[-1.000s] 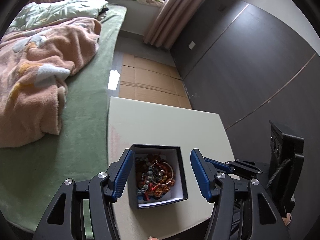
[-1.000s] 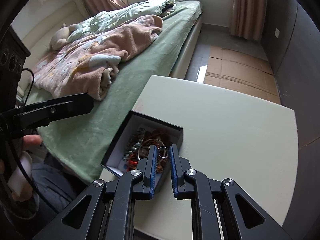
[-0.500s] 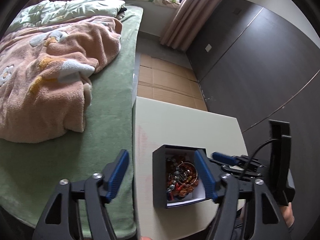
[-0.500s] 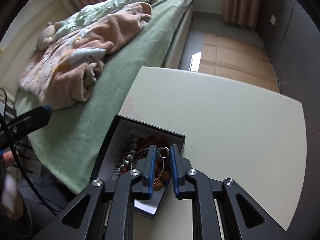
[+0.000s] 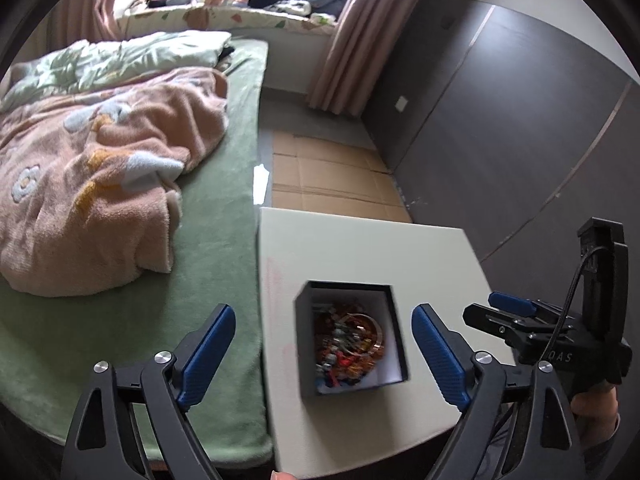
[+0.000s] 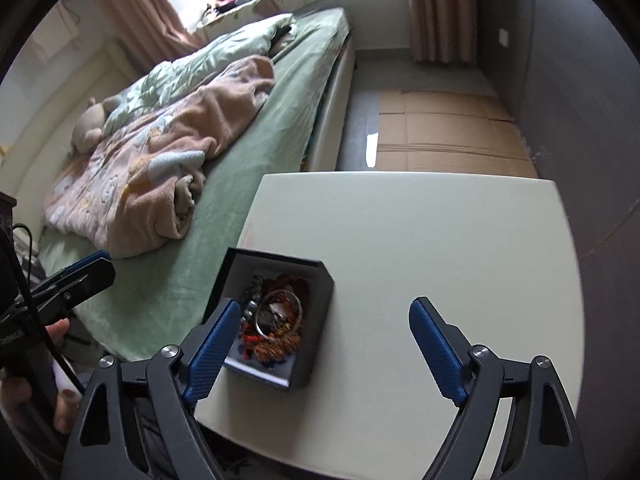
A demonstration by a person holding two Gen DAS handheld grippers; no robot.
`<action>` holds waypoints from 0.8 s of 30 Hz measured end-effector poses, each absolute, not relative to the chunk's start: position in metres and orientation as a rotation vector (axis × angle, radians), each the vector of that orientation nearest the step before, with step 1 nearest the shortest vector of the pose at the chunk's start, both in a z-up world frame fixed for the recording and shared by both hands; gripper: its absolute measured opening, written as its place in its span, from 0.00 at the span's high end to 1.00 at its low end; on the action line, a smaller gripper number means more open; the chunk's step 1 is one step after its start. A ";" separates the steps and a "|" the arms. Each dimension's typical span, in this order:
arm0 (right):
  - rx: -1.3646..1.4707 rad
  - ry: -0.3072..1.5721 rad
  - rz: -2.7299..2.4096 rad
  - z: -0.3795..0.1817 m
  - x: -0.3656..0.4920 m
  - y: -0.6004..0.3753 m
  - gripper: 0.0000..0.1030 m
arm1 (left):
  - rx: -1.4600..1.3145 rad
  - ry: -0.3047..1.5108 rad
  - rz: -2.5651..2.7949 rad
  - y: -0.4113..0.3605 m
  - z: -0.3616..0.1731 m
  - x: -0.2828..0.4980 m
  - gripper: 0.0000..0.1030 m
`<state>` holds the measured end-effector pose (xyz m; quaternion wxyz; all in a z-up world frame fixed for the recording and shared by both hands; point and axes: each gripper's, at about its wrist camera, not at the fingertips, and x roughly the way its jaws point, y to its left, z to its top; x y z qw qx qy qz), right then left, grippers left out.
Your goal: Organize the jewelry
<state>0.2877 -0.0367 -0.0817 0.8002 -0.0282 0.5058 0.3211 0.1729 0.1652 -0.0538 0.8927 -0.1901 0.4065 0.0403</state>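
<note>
Bed (image 5: 224, 240): green cover, left of the left gripper, pink blanket (image 5: 100, 184) heaped on it.
Table (image 6: 420, 240): pale top, under and ahead of both tools.
Left gripper (image 5: 323, 352): jaws spread wide, empty, one finger on each side of the box.
Right gripper (image 6: 325, 344): jaws wide apart, empty; its left finger overlaps the box's near corner.
Black box (image 5: 304, 320): open, near the table's bed-side edge.
Jewelry (image 6: 276, 320): tangled beads and a metal bangle, inside the box.

green bed (image 5: 224, 264) with pink blanket (image 5: 100, 184), dark wall (image 5: 520, 120), cardboard floor (image 5: 332, 176), curtained window.
</note>
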 end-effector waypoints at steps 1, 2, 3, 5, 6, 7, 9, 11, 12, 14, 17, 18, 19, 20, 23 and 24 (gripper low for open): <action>-0.046 1.079 0.683 -0.079 0.285 -0.043 0.15 | -0.382 0.836 0.084 0.162 -0.052 0.170 0.08; -0.037 1.072 0.677 -0.076 0.283 -0.048 0.14 | -0.357 0.824 0.085 0.155 -0.048 0.166 0.08; -0.030 1.067 0.674 -0.074 0.280 -0.052 0.06 | -0.330 0.813 0.085 0.149 -0.044 0.162 0.08; -0.015 1.040 0.662 -0.067 0.272 -0.064 0.00 | -0.307 0.802 0.080 0.140 -0.040 0.154 0.07; -0.012 1.031 0.656 -0.064 0.269 -0.069 0.00 | -0.300 0.795 0.075 0.136 -0.038 0.150 0.05; -0.009 1.020 0.651 -0.061 0.265 -0.074 0.00 | -0.296 0.789 0.072 0.133 -0.036 0.147 0.04; -0.006 0.993 0.639 -0.056 0.257 -0.085 0.00 | -0.279 0.768 0.069 0.127 -0.031 0.139 0.03; 0.003 0.965 0.628 -0.051 0.247 -0.097 0.00 | -0.257 0.751 0.070 0.120 -0.027 0.130 0.01; 0.007 0.954 0.628 -0.049 0.244 -0.100 0.00 | -0.252 0.744 0.065 0.117 -0.025 0.127 0.01; 0.013 0.923 0.632 -0.044 0.235 -0.109 0.00 | -0.242 0.733 0.052 0.112 -0.023 0.118 0.00; 0.014 0.887 0.612 -0.039 0.222 -0.122 0.00 | -0.211 0.707 0.050 0.104 -0.020 0.105 0.00; 0.010 0.880 0.600 -0.038 0.217 -0.125 0.00 | -0.206 0.699 0.050 0.102 -0.019 0.102 0.00; 0.012 0.869 0.590 -0.037 0.211 -0.129 0.00 | -0.199 0.686 0.048 0.101 -0.020 0.096 0.00; 0.014 0.859 0.585 -0.037 0.206 -0.132 0.00 | -0.198 0.679 0.045 0.100 -0.020 0.093 0.00; 0.026 0.847 0.577 -0.038 0.191 -0.141 0.00 | -0.205 0.663 0.044 0.099 -0.027 0.082 0.00; 0.024 0.844 0.572 -0.040 0.185 -0.143 0.00 | -0.206 0.656 0.044 0.099 -0.031 0.079 0.00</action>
